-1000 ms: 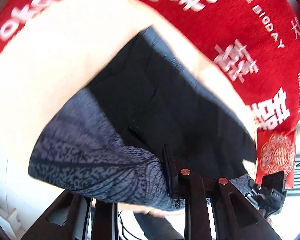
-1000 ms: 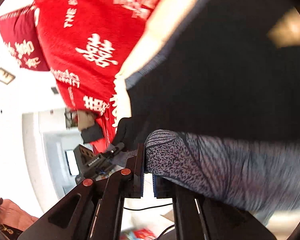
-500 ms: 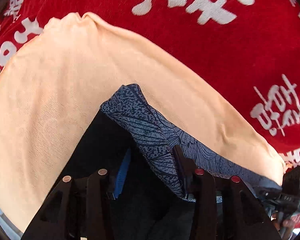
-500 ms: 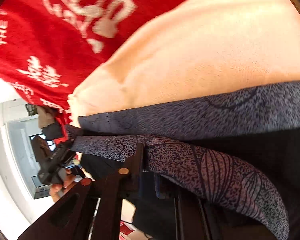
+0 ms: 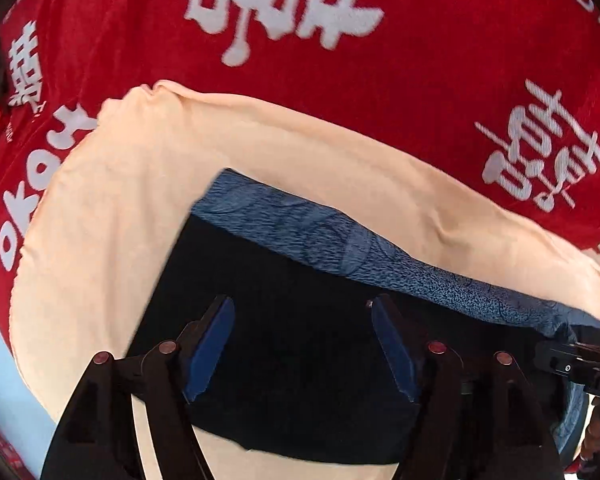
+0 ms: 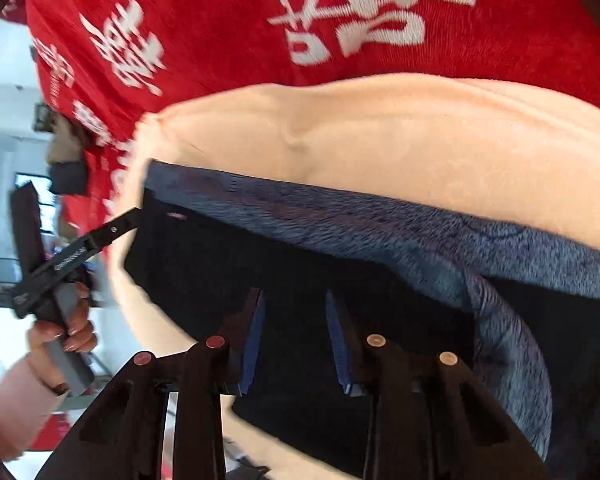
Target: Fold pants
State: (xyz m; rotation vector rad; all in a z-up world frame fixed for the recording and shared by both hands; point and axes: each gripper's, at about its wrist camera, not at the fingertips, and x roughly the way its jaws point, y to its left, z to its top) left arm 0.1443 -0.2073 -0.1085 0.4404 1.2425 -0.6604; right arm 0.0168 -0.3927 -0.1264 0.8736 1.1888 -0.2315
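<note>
The pants [image 5: 284,340] are dark, almost black, with a blue patterned band [image 5: 340,248] along their far edge. They lie folded on a peach cloth [image 5: 112,208]. My left gripper [image 5: 300,308] is open just above the dark fabric, holding nothing. In the right wrist view the pants [image 6: 300,272] show the same blue band [image 6: 380,224], with a loose patterned strip curling down at the right [image 6: 512,360]. My right gripper [image 6: 294,300] is open over the dark fabric, empty. The left gripper [image 6: 112,232] shows at the pants' left corner.
A red cloth with white characters [image 5: 380,80] covers the surface beyond the peach cloth; it also shows in the right wrist view [image 6: 260,32]. The peach cloth [image 6: 420,140] extends past the pants. A hand [image 6: 60,340] grips the other tool's handle at left.
Both grippers have let go of the blue patterned edge and opened. The pants now lie flat, folded, on the peach cloth.
</note>
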